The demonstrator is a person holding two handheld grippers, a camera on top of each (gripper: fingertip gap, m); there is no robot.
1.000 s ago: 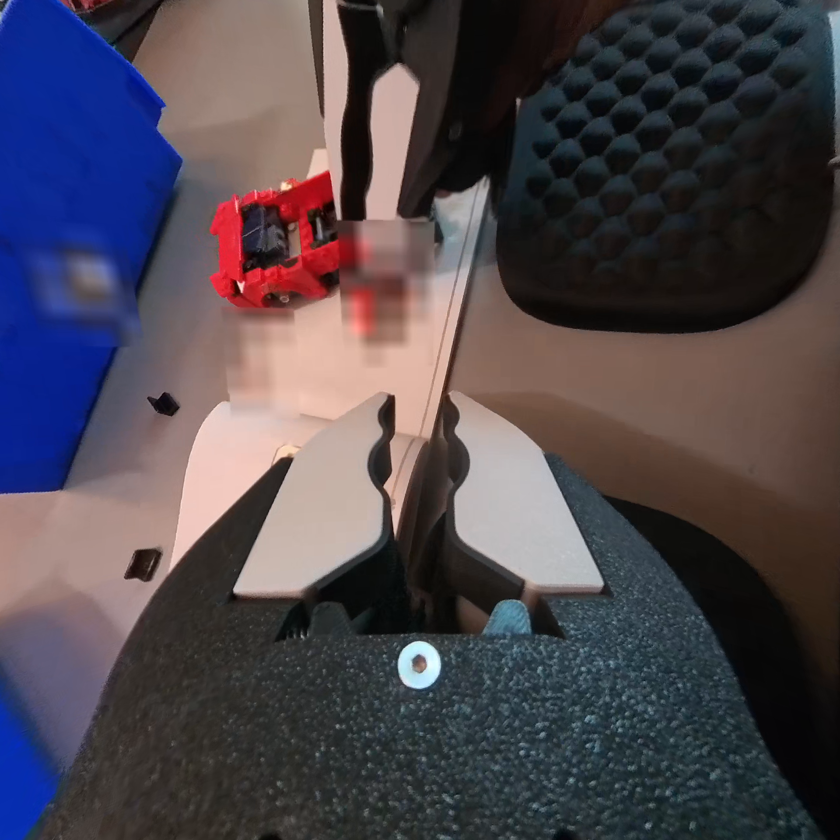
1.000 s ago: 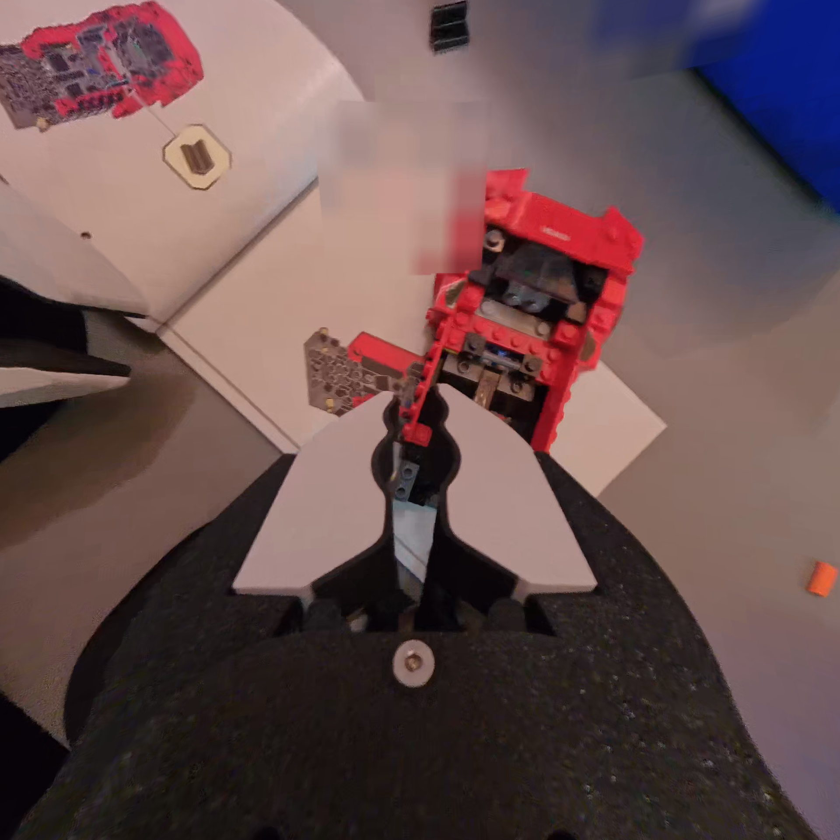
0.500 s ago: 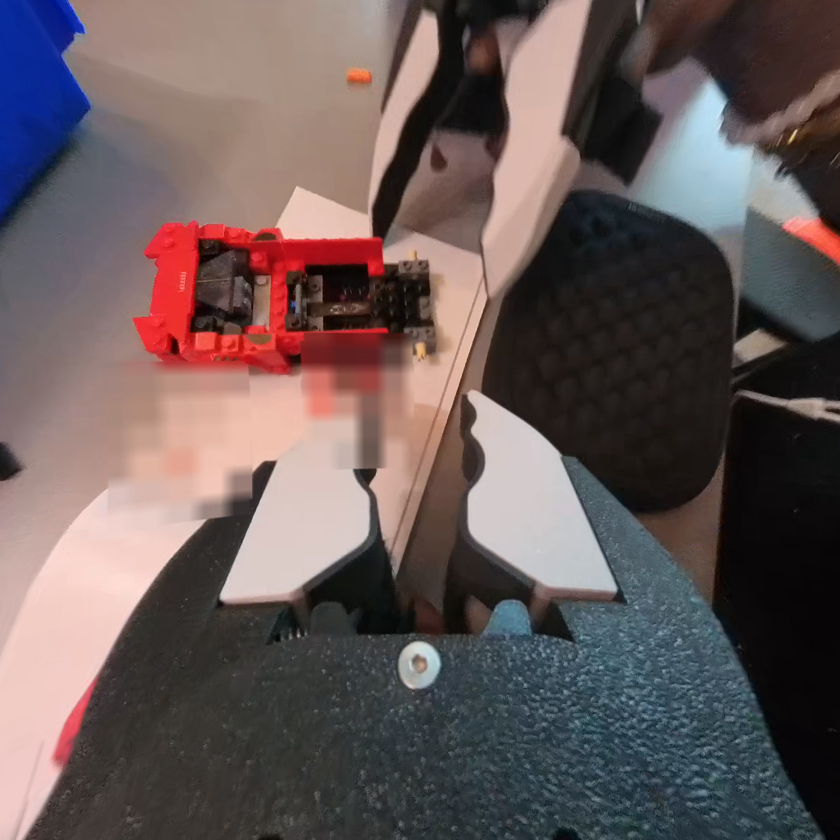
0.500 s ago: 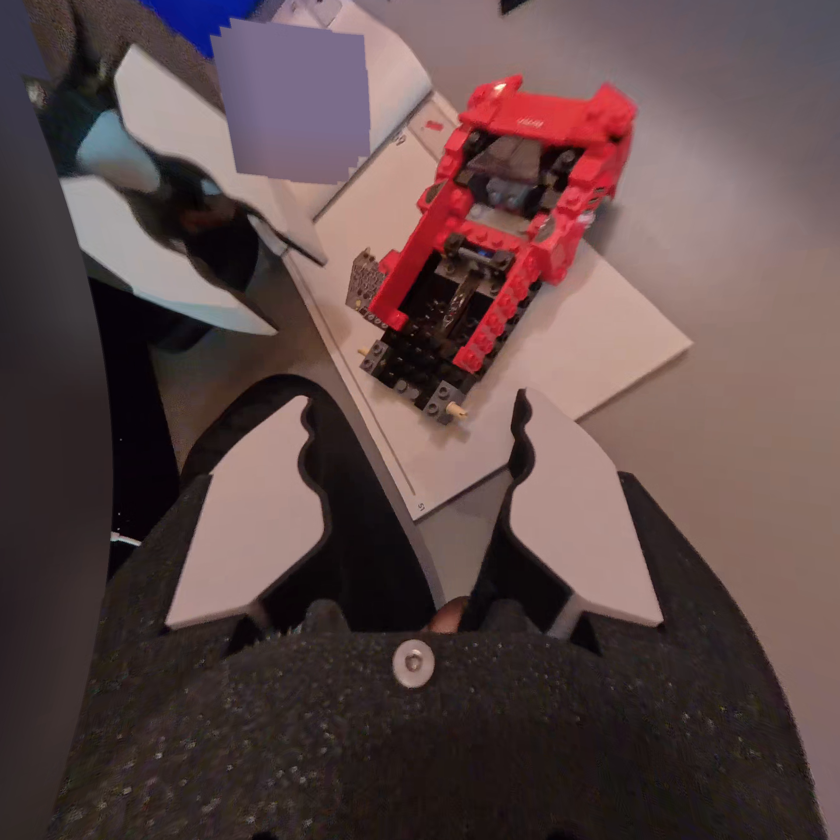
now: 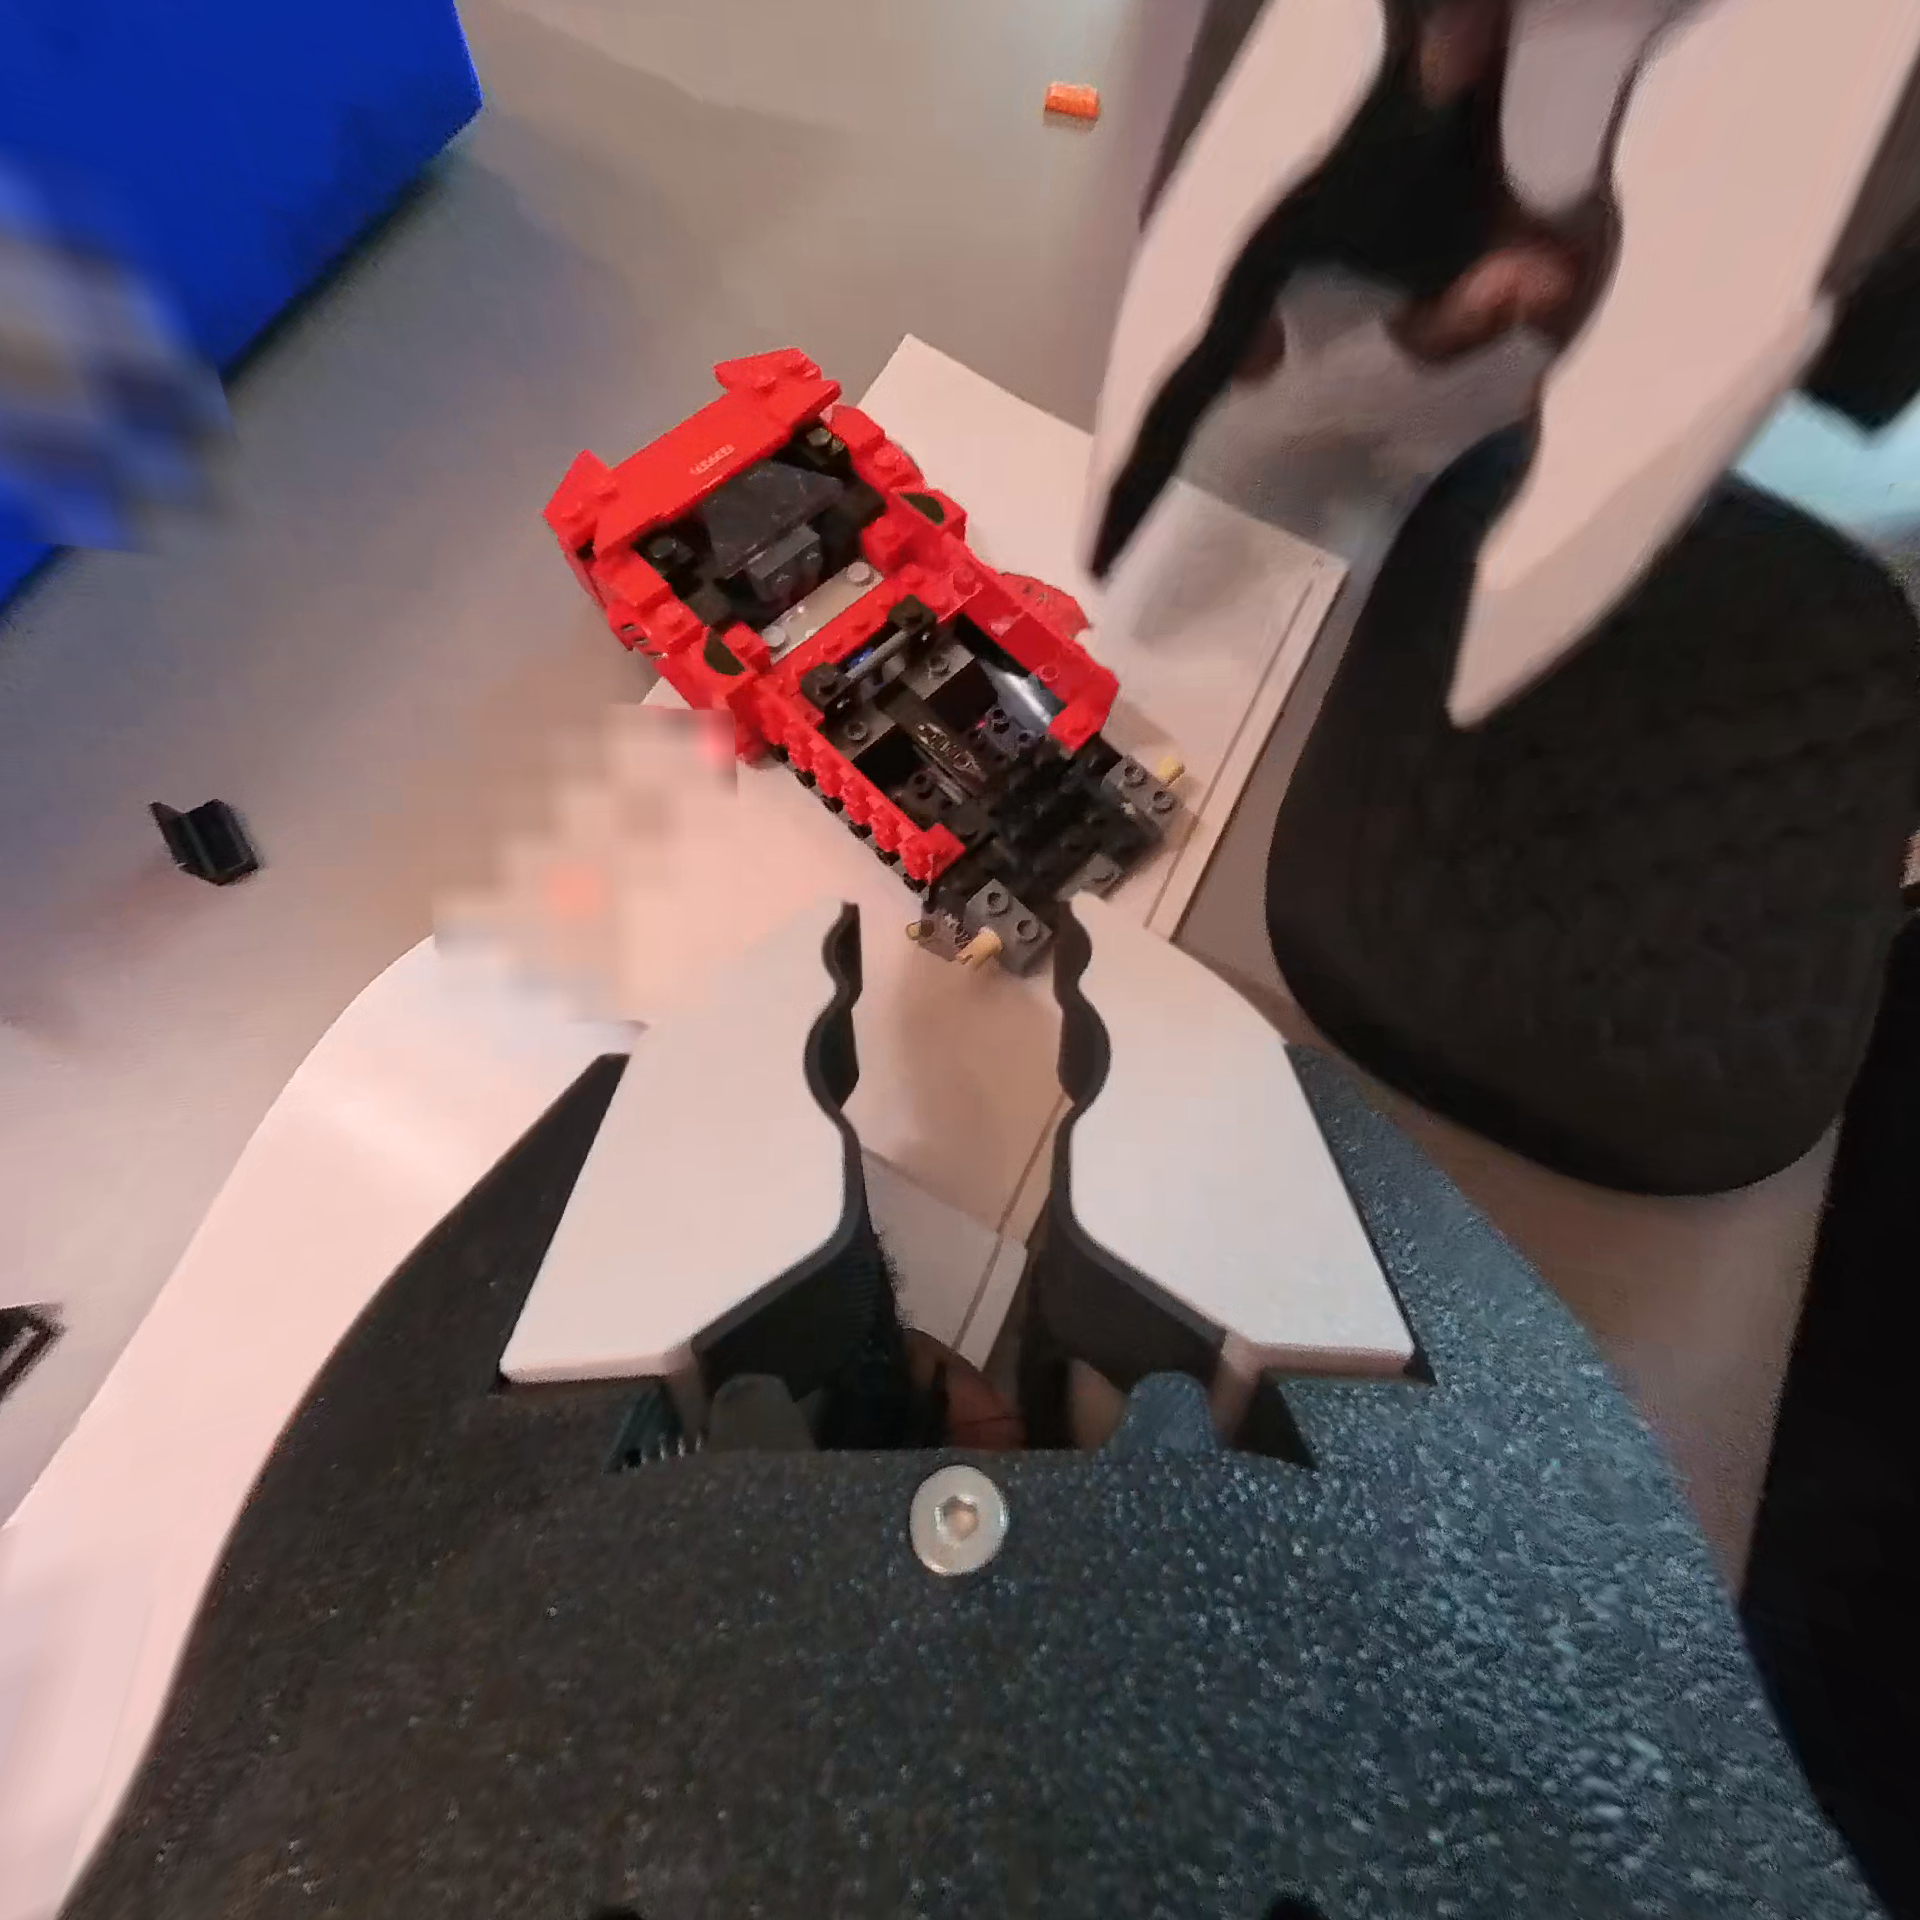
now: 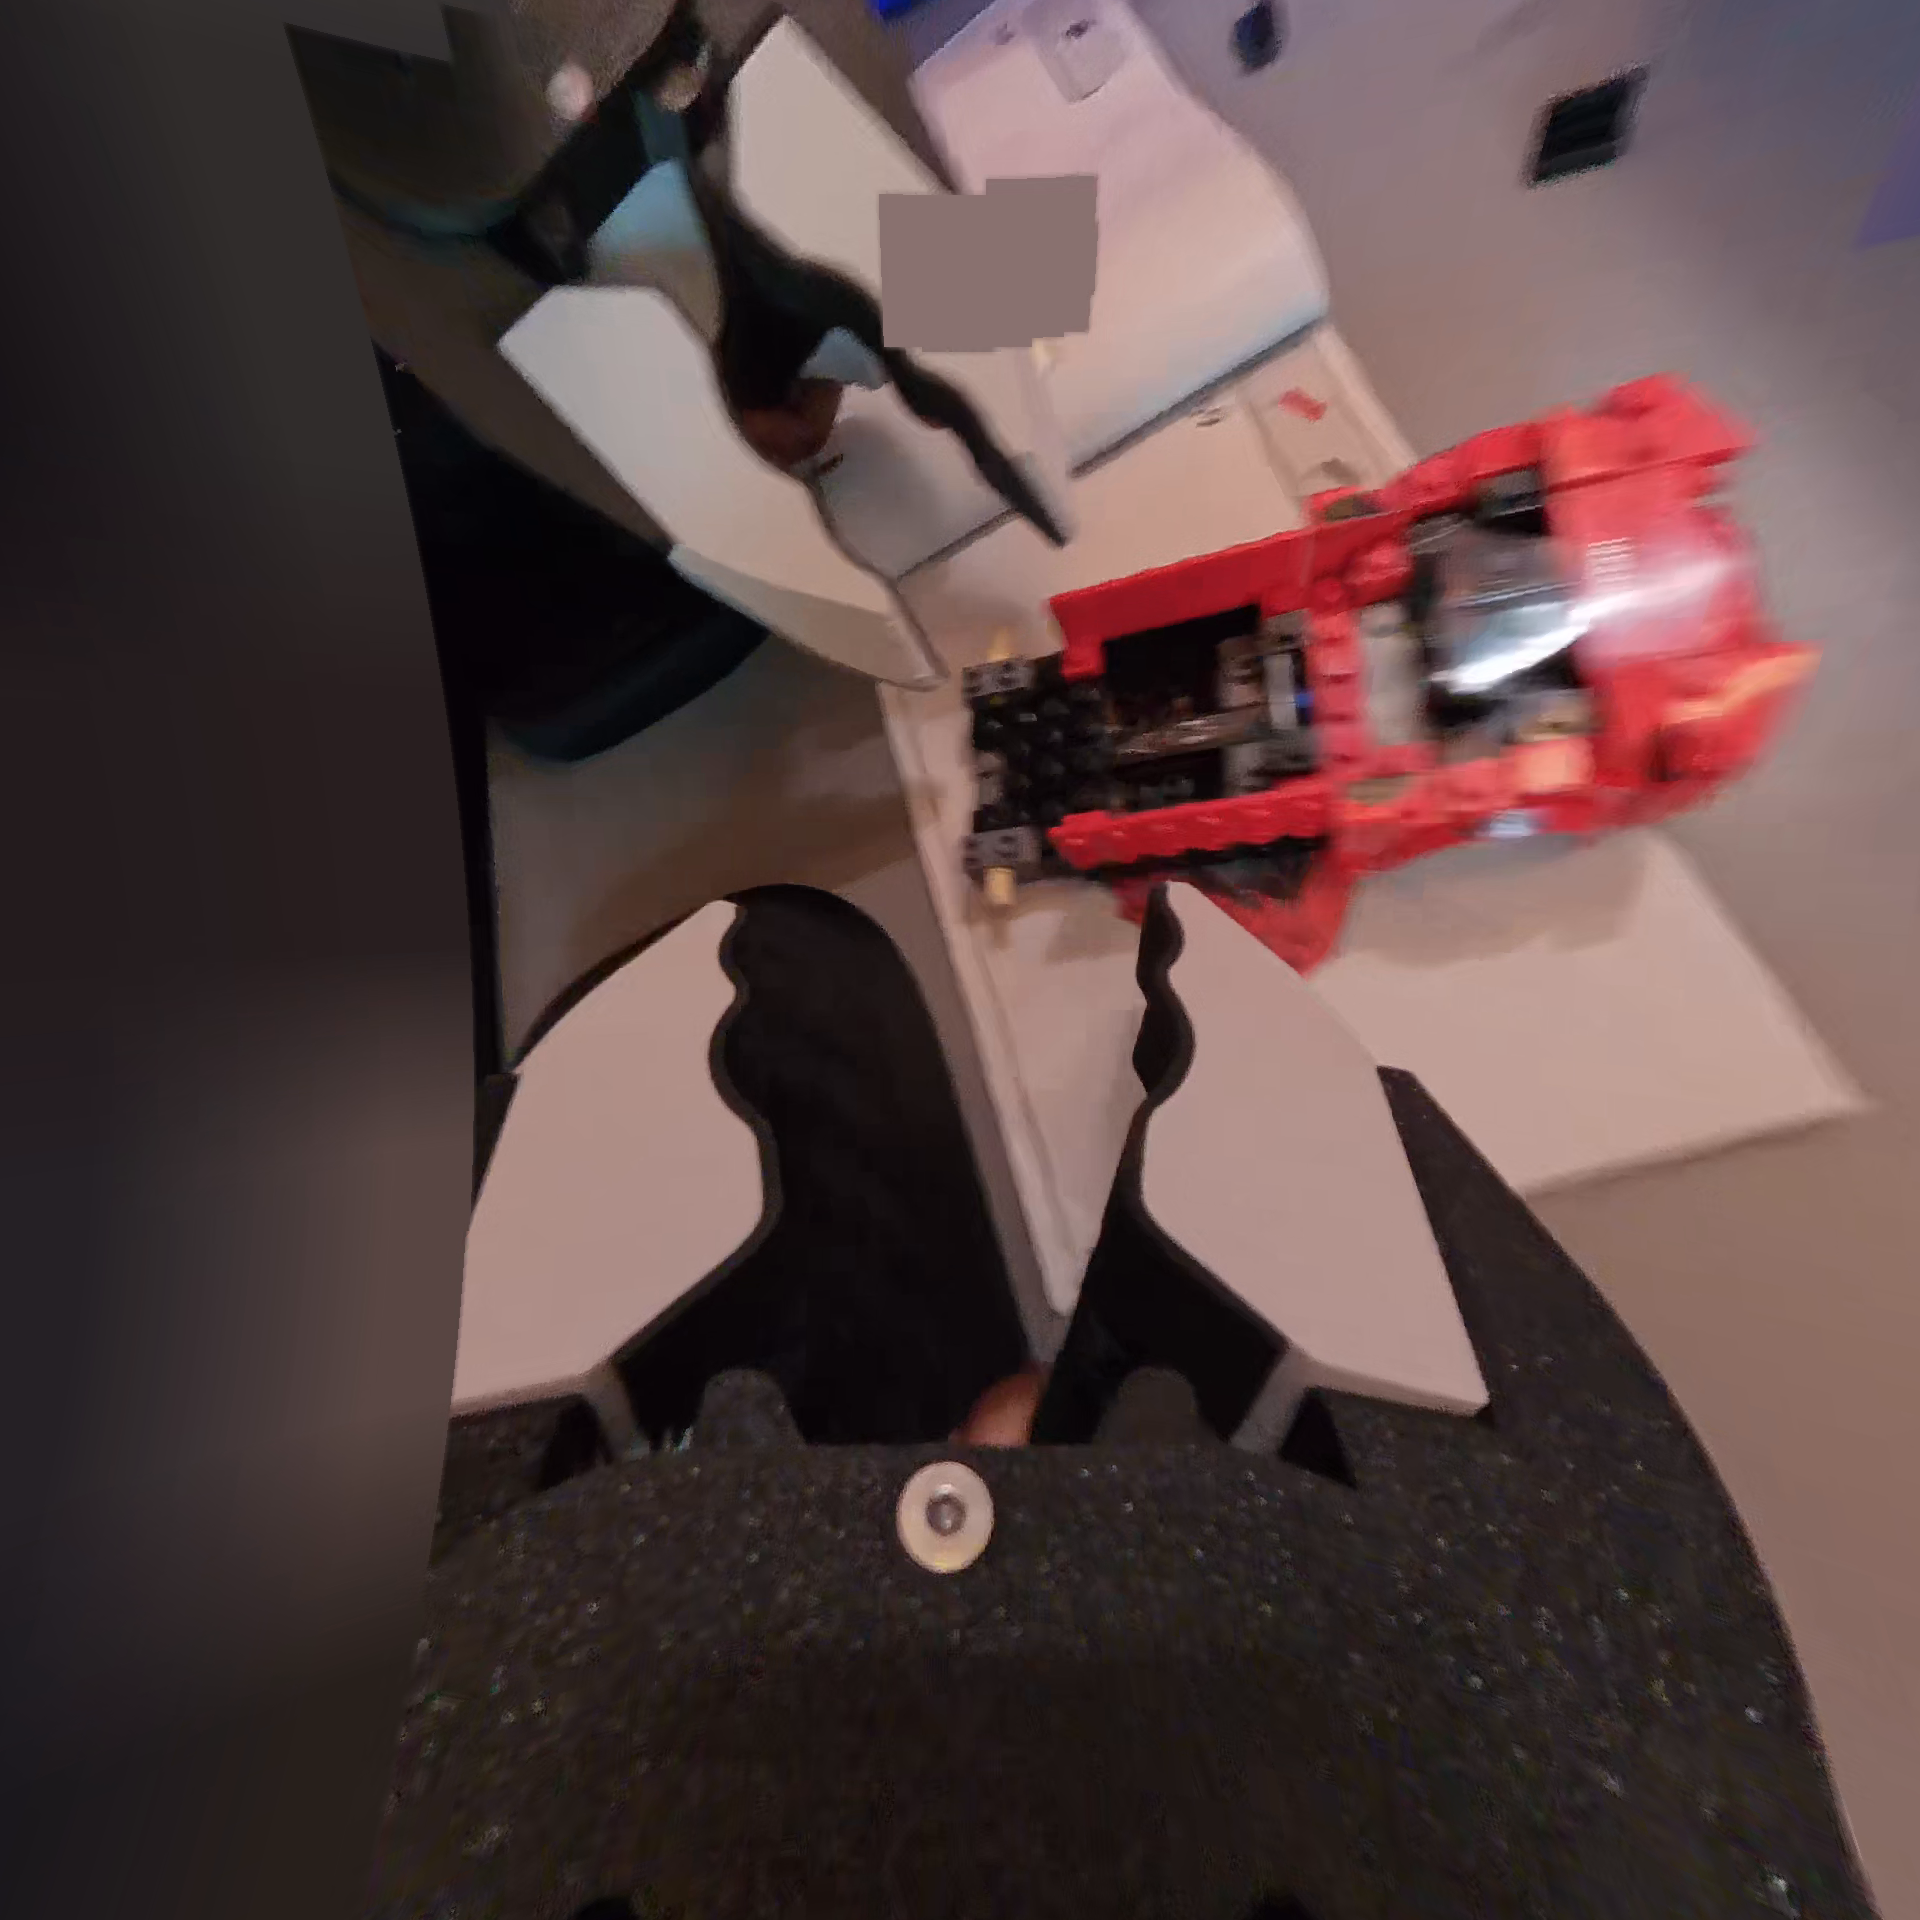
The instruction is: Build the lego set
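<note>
The red and black lego car [image 5: 831, 665] lies on the open instruction booklet [image 5: 1226, 644]. Its black and grey stud end points towards my left gripper [image 5: 956, 930]. That gripper is open and empty, and the car's grey corner brick sits just beyond its fingertips, untouched. My right gripper [image 6: 945, 914] is wide open and empty, just short of the car [image 6: 1403, 707], with its right fingertip [image 6: 1158, 920] near the red side. In the left wrist view the right gripper [image 5: 1455, 395] hangs open above the booklet. In the right wrist view the left gripper [image 6: 831, 436] shows at the upper left.
A blue bin [image 5: 208, 187] stands at the far left. A small orange piece [image 5: 1070, 99] and a small black piece [image 5: 203, 842] lie loose on the grey table [image 5: 416, 582]. A black padded chair seat [image 5: 1558, 883] sits beside the table edge at the right. Left tips to right tips: about 7 cm. To reach the small black piece [image 5: 203, 842] in a straight line is about 12 cm for my left fingers, about 20 cm for my right. Seen from the right wrist view [image 6: 1557, 127] as well.
My right gripper was shut on a thin red and grey piece at the car; it has opened wide and drawn back empty. My left gripper has opened wider and turned towards the car.
</note>
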